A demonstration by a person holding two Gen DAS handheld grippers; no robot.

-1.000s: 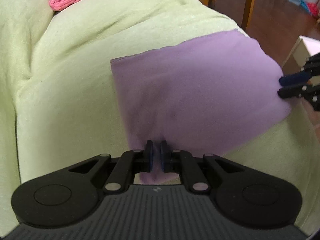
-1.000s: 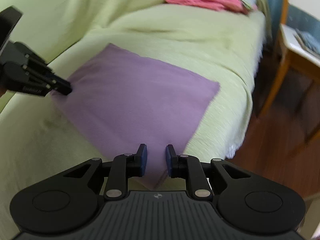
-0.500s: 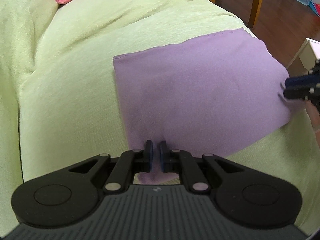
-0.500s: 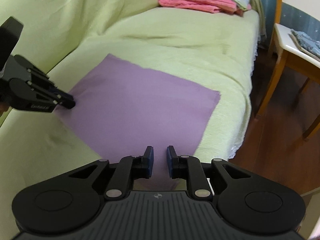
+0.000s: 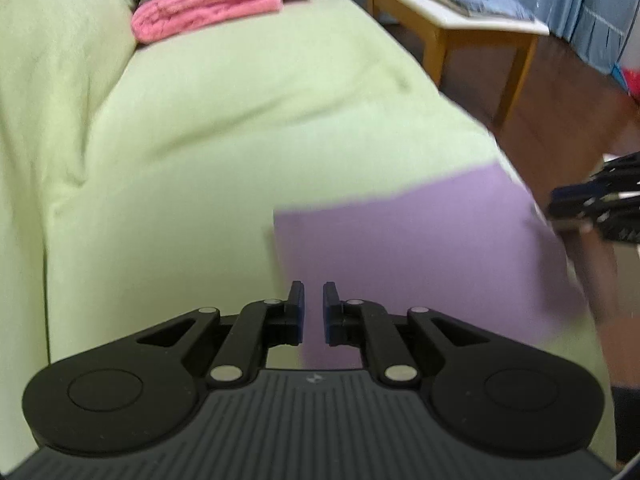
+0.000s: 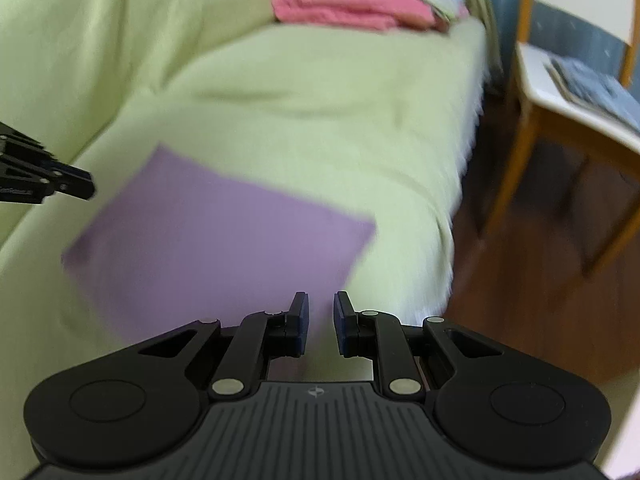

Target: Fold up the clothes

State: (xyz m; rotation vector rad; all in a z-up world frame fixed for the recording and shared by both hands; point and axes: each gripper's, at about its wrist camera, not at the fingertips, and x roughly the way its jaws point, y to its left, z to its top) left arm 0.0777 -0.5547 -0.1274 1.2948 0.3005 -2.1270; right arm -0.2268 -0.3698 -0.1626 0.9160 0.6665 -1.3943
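A purple cloth (image 5: 420, 248) lies flat as a folded rectangle on the green-covered sofa (image 5: 240, 120). My left gripper (image 5: 313, 286) hovers above the cloth's near left edge. Its jaws are opening slightly, with a narrow gap and nothing pinched between them. In the right wrist view the same cloth (image 6: 220, 240) lies ahead and to the left of my right gripper (image 6: 321, 296), which is open and empty over the near right corner. Each gripper shows in the other's view: the right gripper (image 5: 560, 204) beside the cloth's right edge, the left gripper (image 6: 86, 188) off its left corner.
Folded pink clothes (image 5: 216, 0) and patterned cushions sit at the sofa's far end. A wooden chair (image 5: 460, 24) holding folded blue-grey fabric stands on the dark wood floor past the sofa's right edge (image 6: 460, 184). Bare green cover (image 6: 320, 112) stretches between cloth and pile.
Both grippers have lifted and drawn back from the cloth, so more of the sofa's far end shows. The cloth edge that sat between the left jaws now lies free.
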